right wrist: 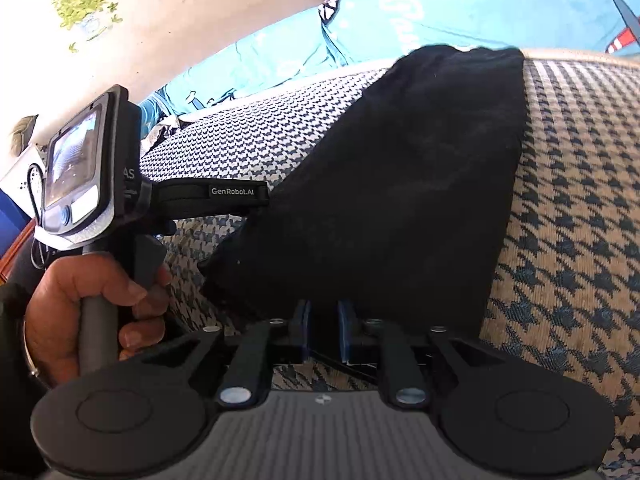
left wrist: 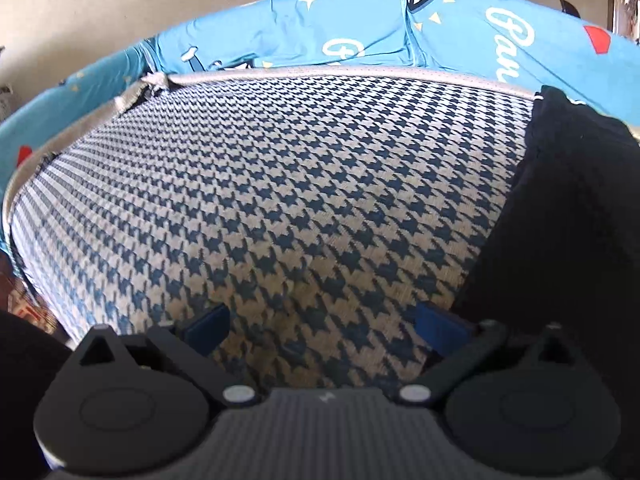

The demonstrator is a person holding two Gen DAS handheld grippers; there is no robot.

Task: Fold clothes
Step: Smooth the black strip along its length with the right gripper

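Observation:
A black garment (right wrist: 400, 184) lies folded on a blue-and-cream houndstooth surface (right wrist: 568, 208). My right gripper (right wrist: 324, 326) sits at the garment's near edge, its blue pads (right wrist: 345, 326) drawn close with dark cloth between them. In the left wrist view the same black garment (left wrist: 560, 220) fills the right side. My left gripper (left wrist: 324, 328) hovers low over the houndstooth surface (left wrist: 260, 200) just left of it, its blue pads (left wrist: 206, 326) wide apart with only the patterned fabric between them. A hand (right wrist: 88, 292) holds the left gripper's handle.
A bright blue printed sheet (left wrist: 360, 40) runs along the far edge of the houndstooth surface, behind a grey piped border (left wrist: 320, 74). A pale wall (right wrist: 160, 20) rises behind it. The left gripper's screen unit (right wrist: 76, 168) stands at the left of the right wrist view.

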